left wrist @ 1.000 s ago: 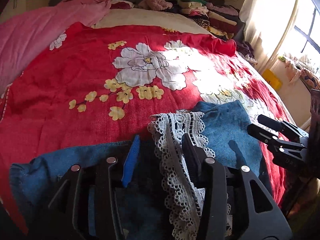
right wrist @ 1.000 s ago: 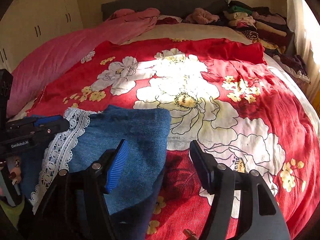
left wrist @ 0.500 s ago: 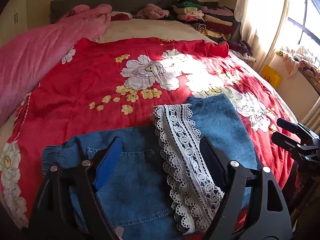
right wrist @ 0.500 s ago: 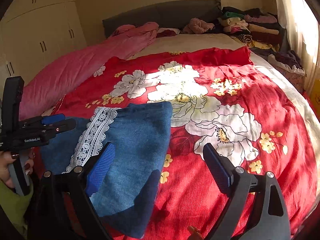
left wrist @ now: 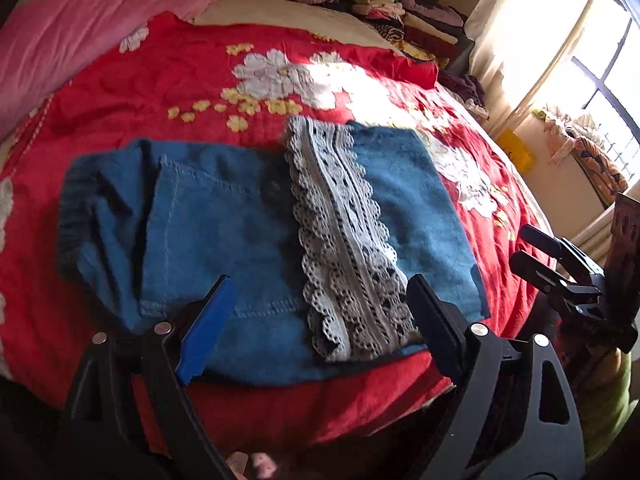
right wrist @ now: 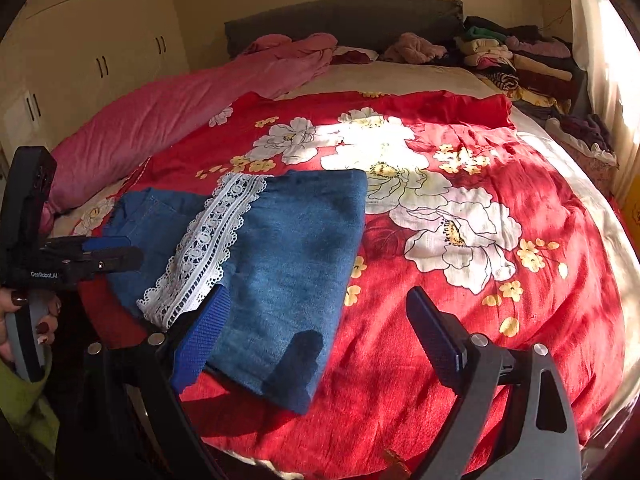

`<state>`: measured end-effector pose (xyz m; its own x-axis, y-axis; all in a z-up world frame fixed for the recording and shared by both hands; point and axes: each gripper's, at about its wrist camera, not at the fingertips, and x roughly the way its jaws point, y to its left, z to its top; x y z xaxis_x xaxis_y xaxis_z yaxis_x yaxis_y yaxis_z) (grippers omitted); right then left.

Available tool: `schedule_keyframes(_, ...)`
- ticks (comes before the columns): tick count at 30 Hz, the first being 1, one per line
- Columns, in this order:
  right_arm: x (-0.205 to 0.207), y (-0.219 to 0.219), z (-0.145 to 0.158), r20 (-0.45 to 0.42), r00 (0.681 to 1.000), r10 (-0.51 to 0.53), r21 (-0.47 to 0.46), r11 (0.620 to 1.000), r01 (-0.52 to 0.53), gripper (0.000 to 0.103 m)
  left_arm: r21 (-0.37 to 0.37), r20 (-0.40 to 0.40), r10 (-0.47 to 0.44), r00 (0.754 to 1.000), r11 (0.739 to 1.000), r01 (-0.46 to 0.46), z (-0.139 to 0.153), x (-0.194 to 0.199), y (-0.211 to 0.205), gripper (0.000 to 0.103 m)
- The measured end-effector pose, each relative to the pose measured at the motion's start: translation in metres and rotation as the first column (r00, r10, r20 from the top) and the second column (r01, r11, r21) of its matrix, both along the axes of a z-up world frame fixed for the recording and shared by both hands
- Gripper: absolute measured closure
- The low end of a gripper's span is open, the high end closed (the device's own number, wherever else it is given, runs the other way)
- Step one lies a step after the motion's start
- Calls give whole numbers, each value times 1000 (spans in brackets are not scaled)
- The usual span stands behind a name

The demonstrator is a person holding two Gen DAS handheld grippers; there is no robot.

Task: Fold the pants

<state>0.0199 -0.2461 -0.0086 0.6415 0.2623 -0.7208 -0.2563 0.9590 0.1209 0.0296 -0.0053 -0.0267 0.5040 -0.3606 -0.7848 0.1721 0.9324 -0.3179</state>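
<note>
The blue denim pants (left wrist: pixel 224 232) lie folded on the red flowered bedspread (left wrist: pixel 192 76), near the bed's front edge. Their white lace hem (left wrist: pixel 340 240) lies across the top of the fold. The pants also show in the right wrist view (right wrist: pixel 288 248), with the lace hem (right wrist: pixel 208 248) on their left part. My left gripper (left wrist: pixel 320 320) is open and empty, held just short of the pants' near edge. My right gripper (right wrist: pixel 316 324) is open and empty, near the pants' right corner. The right gripper also shows at the right of the left wrist view (left wrist: pixel 532 248). The left gripper shows at the left of the right wrist view (right wrist: pixel 116 252).
A pink blanket (right wrist: pixel 168 120) lies along the bed's left side. Stacks of folded clothes (right wrist: pixel 516 64) sit at the far right by the headboard. Cream wardrobes (right wrist: pixel 88 48) stand on the left. A curtained window (left wrist: pixel 580 60) is on the right.
Both grippers have pulled back from the pants and risen. The left gripper, which closely straddled the lace hem a second ago, now stands wide open and clear of it.
</note>
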Motion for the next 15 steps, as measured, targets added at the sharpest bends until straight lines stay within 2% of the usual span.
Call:
schedule_keyframes(4,-1,0,-4,-12,1000,-2,0,1000,2,14,-25,-65,-23,998,999,21,-19,-6,-16,23)
schedule_keyframes(7,0,-1,-6,-18,1000,-5,-1,1000,5,14,-20,-67,-19,998,1000,17,-26,-3,-28,23)
schedule_keyframes(8,0,0,-7,-22,1000,-5,-2,1000,5,14,-33,-63,-8,998,999,6,-27,-2,-27,27)
schedule_keyframes(10,1,1,-12,-35,999,2,-10,1000,-2,14,-41,-67,-4,998,999,1,-30,-2,-28,77)
schedule_keyframes(13,1,5,-17,-53,999,10,-22,1000,-11,14,-32,-57,-16,998,999,14,-24,-6,-21,92)
schedule_keyframes(15,-3,10,-11,-27,999,39,-18,999,-39,14,-1,-25,-26,999,1000,26,-15,-13,-16,94)
